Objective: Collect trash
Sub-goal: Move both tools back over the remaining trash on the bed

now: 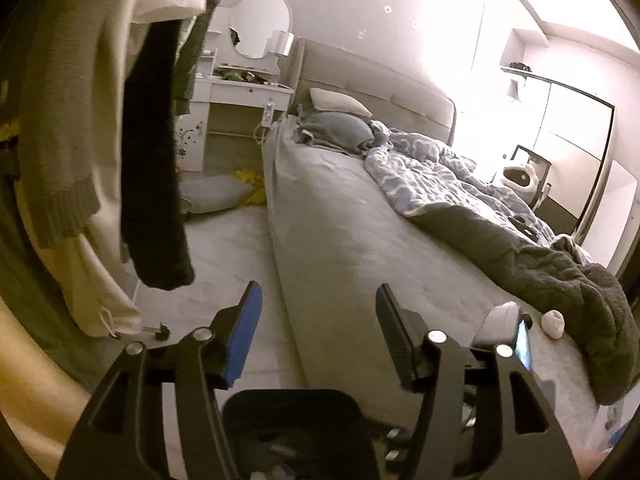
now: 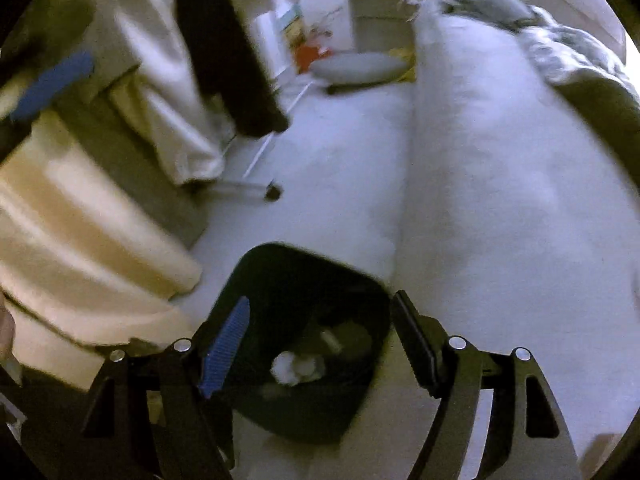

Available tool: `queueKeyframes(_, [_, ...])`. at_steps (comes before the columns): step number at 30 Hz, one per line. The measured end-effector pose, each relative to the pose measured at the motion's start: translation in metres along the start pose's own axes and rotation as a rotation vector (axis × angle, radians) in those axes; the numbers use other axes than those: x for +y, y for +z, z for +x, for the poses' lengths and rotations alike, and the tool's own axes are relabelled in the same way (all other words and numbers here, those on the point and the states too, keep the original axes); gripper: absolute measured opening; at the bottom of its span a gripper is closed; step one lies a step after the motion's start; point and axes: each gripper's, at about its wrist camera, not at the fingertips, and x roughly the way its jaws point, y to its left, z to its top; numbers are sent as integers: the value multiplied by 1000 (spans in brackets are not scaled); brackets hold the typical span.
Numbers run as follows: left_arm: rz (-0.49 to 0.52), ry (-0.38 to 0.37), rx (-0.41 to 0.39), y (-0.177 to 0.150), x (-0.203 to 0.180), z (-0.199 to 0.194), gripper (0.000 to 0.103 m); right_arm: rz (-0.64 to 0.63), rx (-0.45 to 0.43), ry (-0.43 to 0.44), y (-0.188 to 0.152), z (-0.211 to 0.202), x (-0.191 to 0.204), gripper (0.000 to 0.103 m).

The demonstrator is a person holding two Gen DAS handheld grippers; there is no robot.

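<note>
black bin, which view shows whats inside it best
The right wrist view: it looks down into the black bin, showing crumpled white trash at the bottom. The left wrist view catches only the bin's dark rim low between its gripper's fingers, with the contents barely visible.

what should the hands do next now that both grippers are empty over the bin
Probably send the left gripper toward the small white crumpled wad on the bed. Both grippers are open and hold nothing, the right gripper hangs over the black bin, which already holds white crumpled paper, and that wad looks like the nearest trash left.
</note>
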Motion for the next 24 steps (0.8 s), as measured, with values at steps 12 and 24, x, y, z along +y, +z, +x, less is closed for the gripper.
queueKeyframes(12, [98,-94,57,-15,-72,30,75,133,-142,-144,-5,-68,-94,78])
queueKeyframes(24, [242,-222,156,-48,-155,59,82,276,-220,-267,-28,-118,-185,85])
